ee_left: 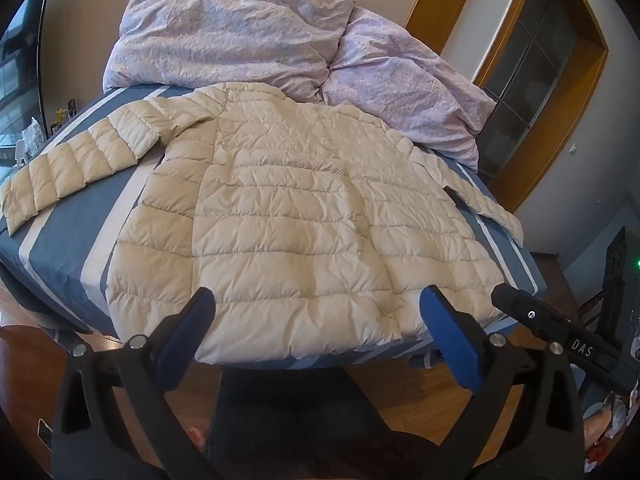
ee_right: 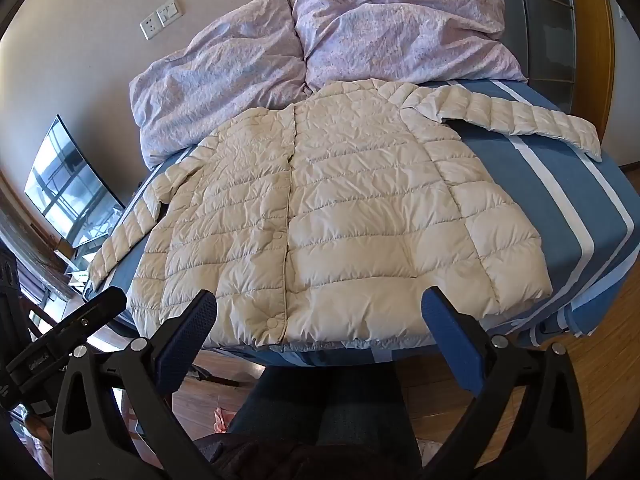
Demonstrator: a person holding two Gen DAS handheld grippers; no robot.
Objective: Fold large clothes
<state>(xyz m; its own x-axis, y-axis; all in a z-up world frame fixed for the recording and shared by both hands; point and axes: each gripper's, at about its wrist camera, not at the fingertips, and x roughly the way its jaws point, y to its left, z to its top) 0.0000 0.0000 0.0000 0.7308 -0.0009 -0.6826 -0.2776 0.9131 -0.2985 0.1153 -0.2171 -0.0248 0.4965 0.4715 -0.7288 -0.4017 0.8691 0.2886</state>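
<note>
Jacket [ee_left: 280,216] flat on bed [ee_left: 60,248] (sleeves spread), hem just beyond both grippers' wide, empty jaws.

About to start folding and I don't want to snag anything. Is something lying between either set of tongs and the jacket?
Nothing visible does. The jacket lies flat on the bed, its hem at the near edge, and both the left tongs and right tongs hang open just short of it. The duvet is bunched behind the collar.

Left gripper [ee_left: 316,300] spread wide, right gripper [ee_right: 320,300] likewise, both holding nothing
</note>
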